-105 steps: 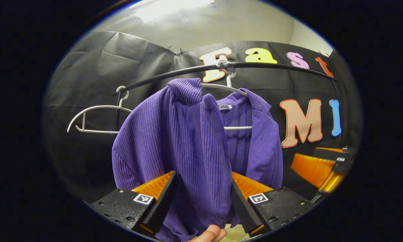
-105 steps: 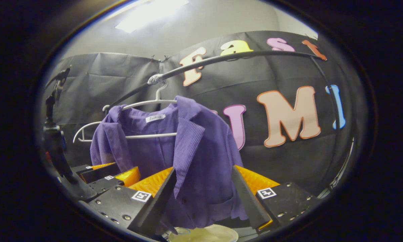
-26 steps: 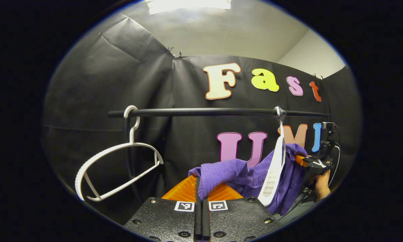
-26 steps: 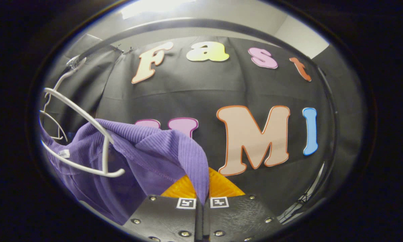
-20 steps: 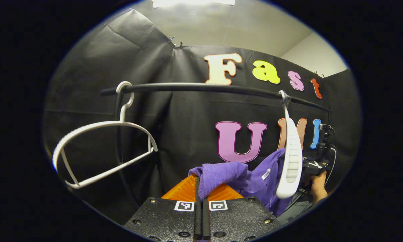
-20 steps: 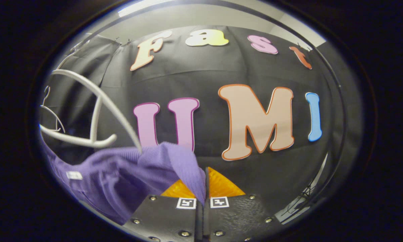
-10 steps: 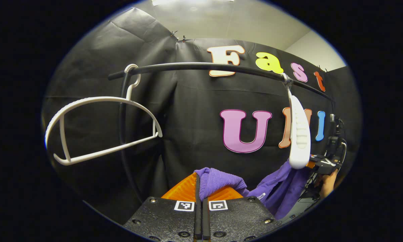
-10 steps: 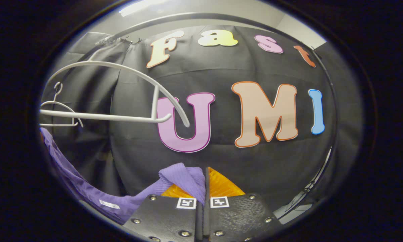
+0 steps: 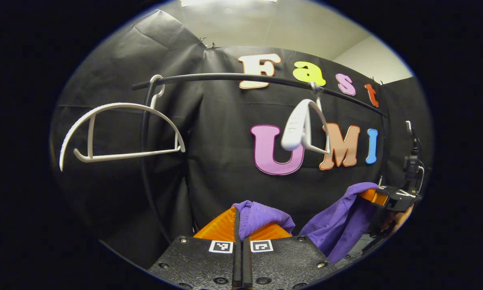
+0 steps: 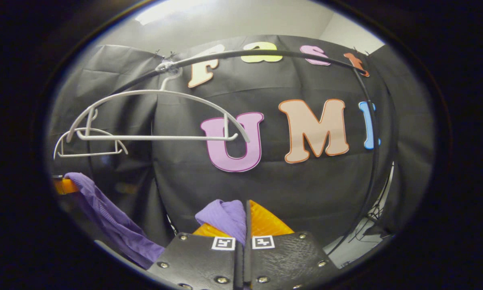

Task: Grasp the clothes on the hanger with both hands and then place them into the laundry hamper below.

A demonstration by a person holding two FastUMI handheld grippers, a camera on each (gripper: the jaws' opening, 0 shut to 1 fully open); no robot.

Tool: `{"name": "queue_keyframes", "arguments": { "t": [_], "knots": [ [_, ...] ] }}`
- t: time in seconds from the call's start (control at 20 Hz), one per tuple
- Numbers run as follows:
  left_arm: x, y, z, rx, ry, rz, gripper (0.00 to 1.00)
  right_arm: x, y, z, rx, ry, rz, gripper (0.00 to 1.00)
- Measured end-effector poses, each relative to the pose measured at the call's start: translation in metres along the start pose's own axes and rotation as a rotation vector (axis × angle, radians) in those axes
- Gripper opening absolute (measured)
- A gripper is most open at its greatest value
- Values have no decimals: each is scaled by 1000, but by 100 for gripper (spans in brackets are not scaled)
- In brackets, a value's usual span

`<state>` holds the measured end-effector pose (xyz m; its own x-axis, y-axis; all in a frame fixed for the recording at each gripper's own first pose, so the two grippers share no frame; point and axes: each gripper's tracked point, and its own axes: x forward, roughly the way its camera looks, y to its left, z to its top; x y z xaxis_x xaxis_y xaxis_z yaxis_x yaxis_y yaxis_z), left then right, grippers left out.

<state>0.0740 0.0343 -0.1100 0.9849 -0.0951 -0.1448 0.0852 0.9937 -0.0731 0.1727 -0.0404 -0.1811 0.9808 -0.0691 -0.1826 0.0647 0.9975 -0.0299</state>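
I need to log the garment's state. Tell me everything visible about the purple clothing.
The purple garment looks like soft ribbed fabric. It is off both white hangers and sags between the two grippers. The left gripper pinches one bunched fold; the right gripper pinches another, jaws closed. Its lower part is out of sight.

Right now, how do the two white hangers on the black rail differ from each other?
In the left gripper view, the left hanger hangs at the rail's end and shows its whole curved shape. The right hanger hangs farther along the rail, turned nearly edge-on and tilted. Both are white, bare and hooked on the rail; the purple garment is off them.
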Motion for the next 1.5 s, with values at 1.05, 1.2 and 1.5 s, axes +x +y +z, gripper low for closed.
{"name": "queue_keyframes", "arguments": {
  "t": [1.05,1.2,1.5],
  "knots": [
    [-43,-121,-11,-89,-15,-200,2,-151,11,35,85,-147,2,1],
    [-37,-139,-17,-69,-20,-230,2,-150,10,27,92,-146,15,0],
    [-14,-156,-37,-44,-37,-245,2,-134,3,9,110,-159,18,2]
  ]
}}
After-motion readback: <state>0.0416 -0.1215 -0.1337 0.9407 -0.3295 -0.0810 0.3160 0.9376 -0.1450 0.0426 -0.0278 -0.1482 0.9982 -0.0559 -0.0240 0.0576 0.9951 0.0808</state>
